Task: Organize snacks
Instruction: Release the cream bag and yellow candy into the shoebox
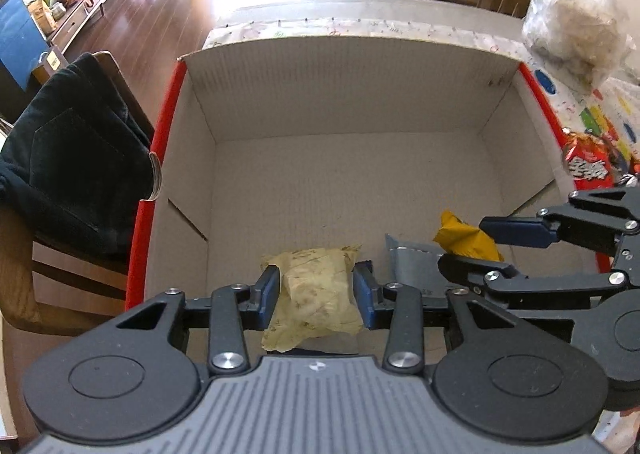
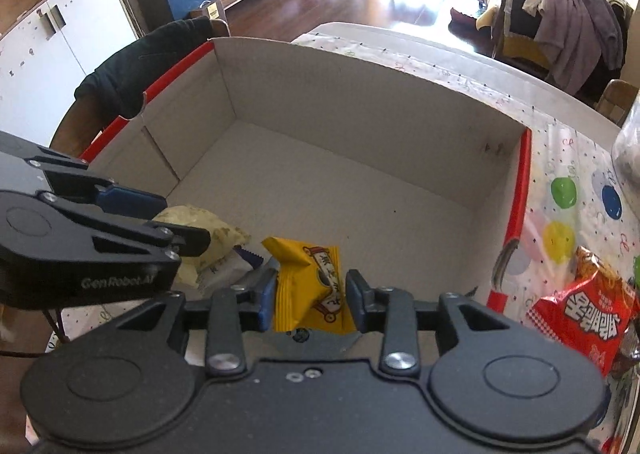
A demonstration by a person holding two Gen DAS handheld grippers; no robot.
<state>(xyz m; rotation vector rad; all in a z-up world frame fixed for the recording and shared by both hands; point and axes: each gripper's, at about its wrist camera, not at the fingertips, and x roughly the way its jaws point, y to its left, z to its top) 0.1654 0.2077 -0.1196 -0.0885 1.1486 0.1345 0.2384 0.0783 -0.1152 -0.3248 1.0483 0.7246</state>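
Observation:
An open cardboard box (image 1: pixel 340 94) with red outer sides stands on the table, also seen in the right wrist view (image 2: pixel 360 114). My left gripper (image 1: pixel 316 278) is low over the box's near floor, shut on a pale yellow snack packet (image 1: pixel 316 294). Beside it, my right gripper (image 2: pixel 312 286) is shut on a bright yellow snack packet (image 2: pixel 308 286), which rests partly over a silver packet (image 1: pixel 412 262) lying on the box floor. Each gripper shows in the other's view: the right gripper (image 1: pixel 492 250) at the right, the left gripper (image 2: pixel 180 222) at the left.
A red snack bag (image 2: pixel 580 318) lies on the dotted tablecloth (image 2: pixel 568 190) right of the box. A clear plastic bag (image 1: pixel 572 26) sits at the table's far right. A chair with a dark jacket (image 1: pixel 72 158) stands left of the box.

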